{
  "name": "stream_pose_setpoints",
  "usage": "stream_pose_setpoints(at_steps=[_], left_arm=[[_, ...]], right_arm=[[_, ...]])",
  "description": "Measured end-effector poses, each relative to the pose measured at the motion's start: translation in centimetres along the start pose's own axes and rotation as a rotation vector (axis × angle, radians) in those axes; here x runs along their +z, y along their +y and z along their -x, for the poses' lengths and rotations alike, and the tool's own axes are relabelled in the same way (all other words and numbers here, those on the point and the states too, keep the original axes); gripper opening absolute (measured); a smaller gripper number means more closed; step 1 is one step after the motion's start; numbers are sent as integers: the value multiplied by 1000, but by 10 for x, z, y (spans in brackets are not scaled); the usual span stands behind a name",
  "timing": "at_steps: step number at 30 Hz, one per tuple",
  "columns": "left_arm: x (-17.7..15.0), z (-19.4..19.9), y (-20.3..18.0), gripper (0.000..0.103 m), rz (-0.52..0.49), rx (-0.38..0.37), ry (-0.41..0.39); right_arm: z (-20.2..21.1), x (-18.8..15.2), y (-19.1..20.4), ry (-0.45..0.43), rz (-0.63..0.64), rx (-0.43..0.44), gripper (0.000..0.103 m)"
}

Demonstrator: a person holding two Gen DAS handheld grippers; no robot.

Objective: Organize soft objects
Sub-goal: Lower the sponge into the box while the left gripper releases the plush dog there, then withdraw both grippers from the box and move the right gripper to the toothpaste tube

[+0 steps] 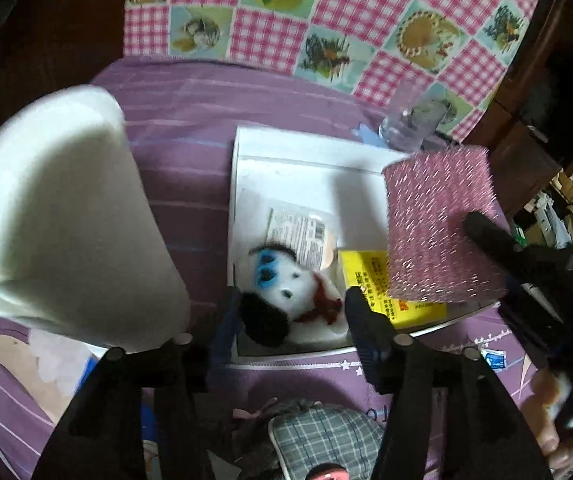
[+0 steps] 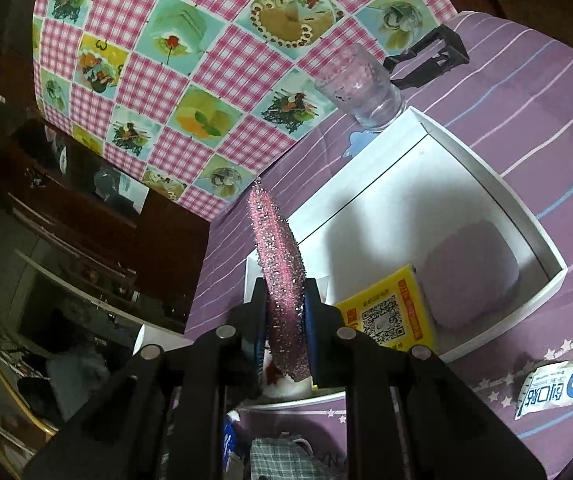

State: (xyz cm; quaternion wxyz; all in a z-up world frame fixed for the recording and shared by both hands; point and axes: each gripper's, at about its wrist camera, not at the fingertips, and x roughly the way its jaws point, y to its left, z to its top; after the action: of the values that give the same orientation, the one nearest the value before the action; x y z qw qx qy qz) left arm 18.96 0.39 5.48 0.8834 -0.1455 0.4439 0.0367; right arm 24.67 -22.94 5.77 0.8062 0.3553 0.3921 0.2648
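Right fingers (image 2: pixel 286 320) pinch glittery pink sponge (image 2: pixel 280 264); left fingers (image 1: pixel 290 312) spread apart, holding nothing.

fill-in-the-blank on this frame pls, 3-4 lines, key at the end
1. The right gripper is shut on the glittery ____ scouring pad.
2. The yellow packet lies inside the ____ box.
3. The left gripper jaws are ____, above the plush toy.
4. The drinking glass stands ____ the box.

Missing words: pink; white; open; outside
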Motion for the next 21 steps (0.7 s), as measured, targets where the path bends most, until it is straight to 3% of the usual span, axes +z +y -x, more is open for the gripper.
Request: stream_pose_setpoints(at_steps=[4, 9, 15, 17, 19, 21], left_arm=[[2, 18, -4, 67, -31, 8, -67], [4, 22, -11, 67, -67, 12, -86], [4, 21, -15, 67, -107, 22, -100], [4, 20, -16, 67, -108, 20, -98], [3, 19, -17, 67, -111, 19, -92], [3, 18, -18, 67, -115, 21, -91]], right_arm=[[-10, -2, -1, 36, 52, -99, 18], [-26, -8, -7, 131, 61, -132, 18], [-31, -11, -11, 134, 111, -261, 24], [-30, -10, -5, 143, 163, -333, 30], [-28, -9, 2, 132, 226, -415, 52], [-24, -8, 7, 113, 282, -467, 62]])
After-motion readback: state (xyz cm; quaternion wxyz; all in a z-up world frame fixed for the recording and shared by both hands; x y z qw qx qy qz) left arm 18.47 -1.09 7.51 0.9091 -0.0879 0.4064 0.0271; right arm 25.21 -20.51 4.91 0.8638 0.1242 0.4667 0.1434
